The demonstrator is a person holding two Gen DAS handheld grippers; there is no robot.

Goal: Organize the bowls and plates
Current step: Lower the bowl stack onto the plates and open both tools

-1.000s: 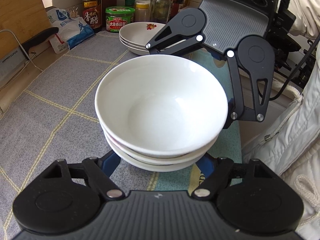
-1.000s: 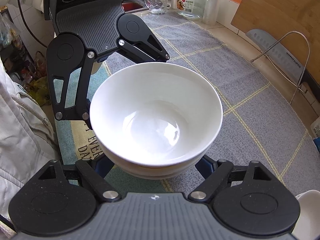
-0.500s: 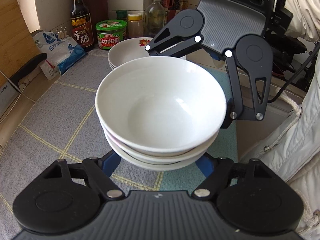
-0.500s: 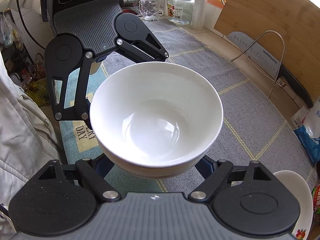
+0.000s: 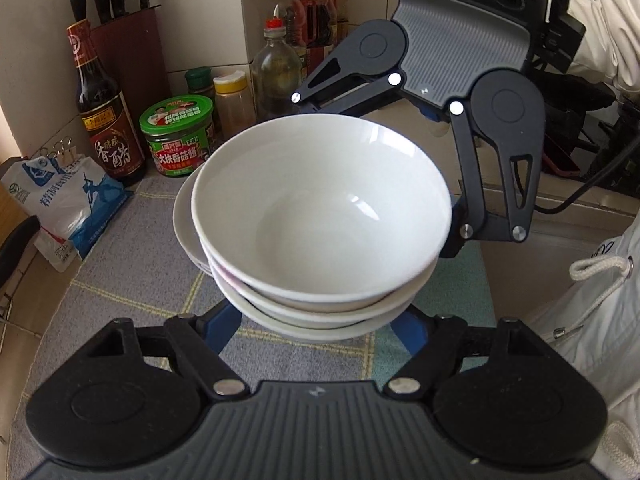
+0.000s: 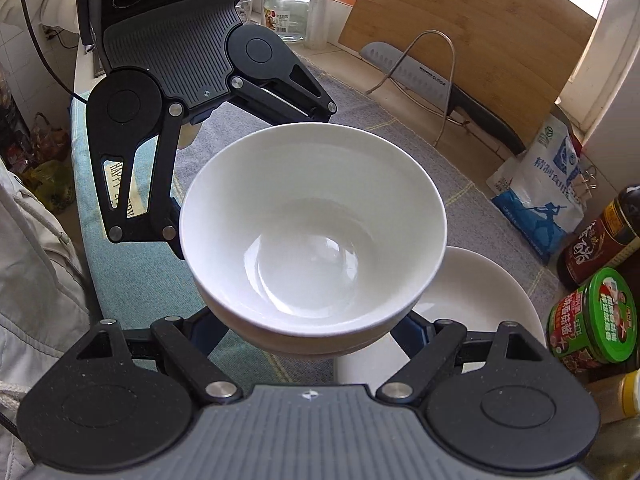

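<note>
A stack of three nested white bowls point(image 5: 320, 216) fills the middle of both views point(image 6: 312, 232). My left gripper point(image 5: 320, 322) grips the stack's base from one side. My right gripper point(image 6: 312, 330) grips it from the opposite side. Both hold the stack in the air; the fingertips are hidden under the bowls. A pile of white plates point(image 5: 186, 224) sits on the cloth just behind the stack, at lower right in the right wrist view point(image 6: 480, 292). The stack overlaps the plates' near edge.
A green-lidded jar point(image 5: 178, 136), a dark sauce bottle point(image 5: 102, 108), several oil bottles and a knife block stand behind the plates. A blue-white bag point(image 5: 64, 200) lies left. A cutting board point(image 6: 472, 32) and cleaver lean on a rack. A grey checked cloth point(image 5: 132, 280) covers the counter.
Both grippers have carried the bowl stack toward the back of the counter. It now hangs beside and partly over the plate pile, close to the jars and bottles.
</note>
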